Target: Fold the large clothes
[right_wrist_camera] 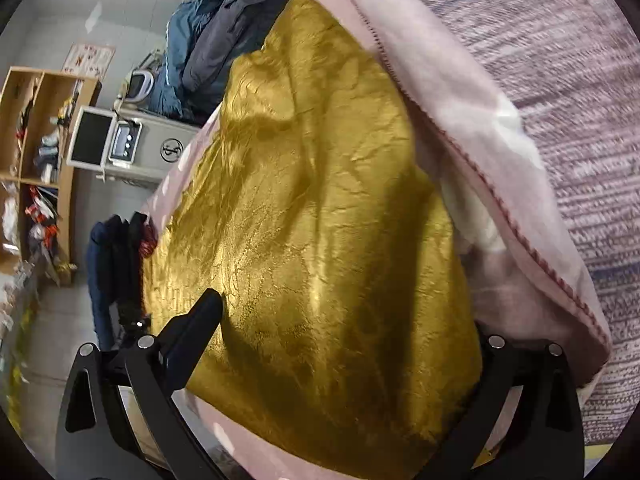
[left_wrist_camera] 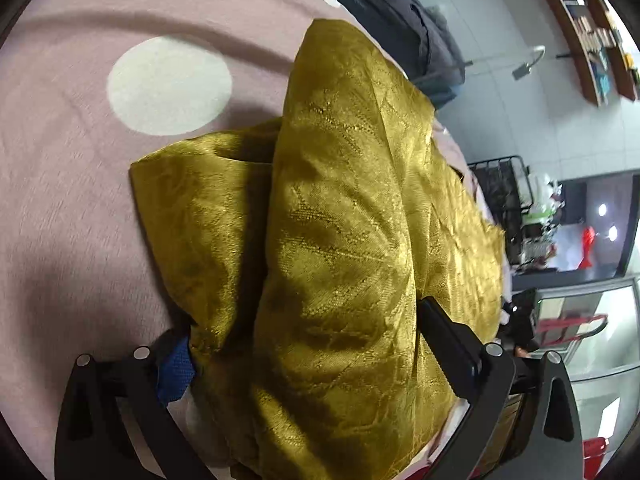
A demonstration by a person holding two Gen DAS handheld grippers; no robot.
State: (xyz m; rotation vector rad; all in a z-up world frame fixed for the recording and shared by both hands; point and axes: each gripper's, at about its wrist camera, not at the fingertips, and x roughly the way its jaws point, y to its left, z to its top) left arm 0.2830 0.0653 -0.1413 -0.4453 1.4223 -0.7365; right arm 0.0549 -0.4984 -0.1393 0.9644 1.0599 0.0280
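1. Left wrist view: a golden cloth (left_wrist_camera: 340,220) with a woven leaf pattern lies bunched on a pink blanket (left_wrist_camera: 60,160) that carries a large white dot (left_wrist_camera: 170,86).
2. The left gripper (left_wrist_camera: 308,344) has the cloth between its fingers. The right finger (left_wrist_camera: 448,344) lies against the cloth's edge, and a thick fold rises between both fingers and hides most of the left one, where only a blue pad (left_wrist_camera: 176,372) shows. The jaws stand wide, and whether they press on the fold cannot be told.
3. The cloth runs from the near edge away to the far middle, with a lower flap spreading to the left and a frayed edge on the right.
4. Far off, a dark jacket (left_wrist_camera: 392,12) lies at the blanket's far end; shelves (left_wrist_camera: 588,40) and a black wire rack (left_wrist_camera: 504,196) stand on the right.
5. Right wrist view: the same cloth (right_wrist_camera: 320,220) fills the middle, smooth and shiny, lying on the blanket (right_wrist_camera: 460,120), whose stitched hem runs along the cloth's right side.
6. The right gripper (right_wrist_camera: 348,320) is spread fully apart. Its left finger (right_wrist_camera: 196,328) rests at the cloth's near-left edge; the right finger is hidden under the fabric. No pinch on the cloth shows.
7. On the left stand a wooden shelf (right_wrist_camera: 36,140), a grey cabinet (right_wrist_camera: 160,148) and a pile of blue and dark clothes (right_wrist_camera: 208,32).
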